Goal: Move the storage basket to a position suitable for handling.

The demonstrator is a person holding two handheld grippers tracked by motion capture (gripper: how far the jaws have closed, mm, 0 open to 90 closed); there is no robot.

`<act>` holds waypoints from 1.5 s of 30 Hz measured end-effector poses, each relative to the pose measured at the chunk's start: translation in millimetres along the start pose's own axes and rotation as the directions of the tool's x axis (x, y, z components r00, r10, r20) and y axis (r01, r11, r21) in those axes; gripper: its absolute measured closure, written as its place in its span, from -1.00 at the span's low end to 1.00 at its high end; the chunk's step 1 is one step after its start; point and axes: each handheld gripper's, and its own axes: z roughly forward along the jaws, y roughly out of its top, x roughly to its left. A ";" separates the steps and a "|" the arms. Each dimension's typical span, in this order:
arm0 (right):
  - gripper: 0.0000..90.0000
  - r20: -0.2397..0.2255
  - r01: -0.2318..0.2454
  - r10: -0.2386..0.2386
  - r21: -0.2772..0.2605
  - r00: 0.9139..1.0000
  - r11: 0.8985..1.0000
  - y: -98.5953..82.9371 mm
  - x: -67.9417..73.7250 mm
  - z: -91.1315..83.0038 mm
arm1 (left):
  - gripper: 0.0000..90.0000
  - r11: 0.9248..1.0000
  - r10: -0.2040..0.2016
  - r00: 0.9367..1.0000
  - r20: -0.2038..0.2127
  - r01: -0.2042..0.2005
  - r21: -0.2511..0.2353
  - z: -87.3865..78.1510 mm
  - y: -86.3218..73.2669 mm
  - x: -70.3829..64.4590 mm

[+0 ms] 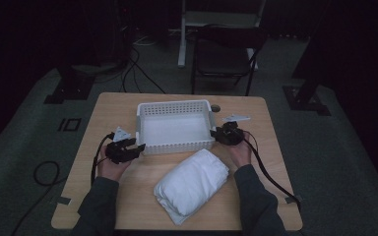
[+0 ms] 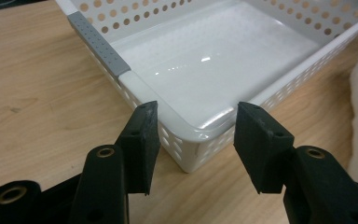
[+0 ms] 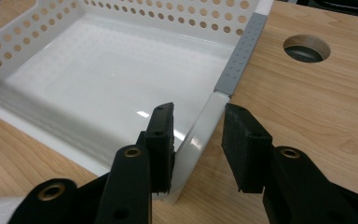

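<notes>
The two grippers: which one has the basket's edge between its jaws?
The right gripper. Its jaws sit either side of the white basket rim. The left gripper is open at a corner, with that corner just ahead of its jaws.

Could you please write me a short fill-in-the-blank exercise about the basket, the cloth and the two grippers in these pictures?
1. The white perforated basket holds ____ inside it.
2. The folded white cloth lies on the wooden table, on the side of the basket ____ to the person.
3. The right gripper has its open jaws astride the basket's ____.
4. The left gripper faces a corner of the basket with its jaws ____.

Missing words: nothing; nearest; rim; open
</notes>
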 end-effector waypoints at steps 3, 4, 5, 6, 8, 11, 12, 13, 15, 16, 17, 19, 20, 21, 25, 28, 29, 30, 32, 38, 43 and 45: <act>0.40 0.002 -0.005 0.005 -0.001 1.000 1.000 0.2 -0.4 0.0 | 0.12 1.000 0.011 1.000 -0.021 -0.011 0.010 4.9 4.3 1.6; 0.40 0.003 -0.008 0.008 -0.002 1.000 1.000 0.3 -0.7 0.0 | 0.12 1.000 0.010 1.000 -0.022 -0.010 0.009 6.7 5.6 2.2; 0.40 0.003 -0.008 0.008 -0.002 1.000 1.000 0.3 -0.7 0.0 | 0.12 1.000 0.010 1.000 -0.022 -0.010 0.009 6.7 5.6 2.2; 0.40 0.007 -0.010 0.010 -0.004 1.000 1.000 0.3 -0.9 0.1 | 0.12 1.000 0.007 1.000 -0.022 -0.007 0.009 9.4 7.8 3.3; 0.40 0.014 -0.016 0.016 -0.003 1.000 1.000 0.7 -2.4 0.0 | 0.12 1.000 0.007 1.000 -0.023 -0.007 0.011 12.5 10.3 4.7; 0.39 0.026 -0.027 0.028 -0.005 0.999 1.000 1.4 -4.7 0.3 | 0.12 1.000 0.012 1.000 -0.025 -0.011 0.024 18.5 16.1 6.5; 0.39 0.026 -0.027 0.028 -0.005 0.999 1.000 1.4 -4.7 0.3 | 0.12 1.000 0.012 1.000 -0.025 -0.011 0.024 18.5 16.1 6.5; 0.39 0.029 -0.029 0.029 -0.006 0.999 1.000 1.6 -5.5 0.5 | 0.12 1.000 0.009 1.000 -0.026 -0.009 0.023 19.9 17.3 6.8; 0.39 0.033 -0.038 0.038 -0.008 0.999 0.999 2.1 -7.0 0.8 | 0.13 1.000 0.005 1.000 -0.025 -0.005 0.022 22.8 19.2 7.8; 0.39 0.035 -0.040 0.040 -0.009 0.999 0.999 2.3 -7.7 1.0 | 0.13 1.000 0.002 1.000 -0.023 -0.001 0.021 24.3 20.1 8.3; 0.39 0.040 -0.048 0.049 -0.008 0.998 0.999 2.8 -9.3 1.3 | 0.13 1.000 0.000 1.000 -0.021 0.000 0.021 25.7 21.2 8.9; 0.39 0.045 -0.053 0.053 -0.007 0.998 0.999 3.4 -11.3 1.4 | 0.13 1.000 -0.001 1.000 -0.020 0.001 0.025 28.5 23.7 9.6; 0.39 0.045 -0.053 0.053 -0.007 0.998 0.999 3.4 -11.3 1.4 | 0.13 1.000 -0.003 1.000 -0.020 0.004 0.026 29.9 25.1 9.4; 0.39 0.048 -0.056 0.056 -0.008 0.997 0.998 3.7 -12.2 1.6 | 0.13 1.000 0.000 1.000 -0.019 0.001 0.029 31.2 26.5 9.6; 0.39 0.057 -0.068 0.069 -0.007 0.996 0.998 5.0 -16.7 2.2 | 0.14 0.999 -0.006 1.000 -0.016 0.006 0.031 36.2 30.5 10.4; 0.39 0.061 -0.072 0.073 -0.007 0.995 0.997 5.4 -18.4 2.5 | 0.14 0.999 -0.003 1.000 -0.014 0.004 0.039 39.4 34.1 10.4; 0.39 0.066 -0.075 0.075 -0.007 0.995 0.997 5.8 -20.3 2.8 | 0.14 0.999 -0.001 1.000 -0.014 0.002 0.040 41.5 35.9 10.1; 0.39 0.068 -0.079 0.080 -0.006 0.994 0.997 6.1 -21.0 2.9 | 0.14 0.999 -0.001 1.000 -0.014 0.002 0.040 41.5 35.9 10.1; 0.39 0.071 -0.079 0.080 -0.006 0.994 0.997 6.2 -21.8 2.9 | 0.14 0.999 -0.005 1.000 -0.009 0.005 0.040 43.2 36.8 10.1; 0.40 0.086 -0.084 0.084 -0.001 0.993 0.996 6.5 -24.7 3.0 | 0.14 0.999 0.010 1.000 -0.004 -0.010 0.043 45.4 38.5 7.0; 0.41 0.096 -0.103 0.103 -0.002 0.990 0.995 4.4 -28.4 1.1 | 0.16 0.999 0.023 1.000 0.015 -0.023 0.040 46.0 38.8 2.7; 0.42 0.086 -0.118 0.119 -0.009 0.989 0.993 1.9 -31.1 -1.0 | 0.18 0.999 0.030 0.999 0.017 -0.030 0.040 46.1 39.0 1.4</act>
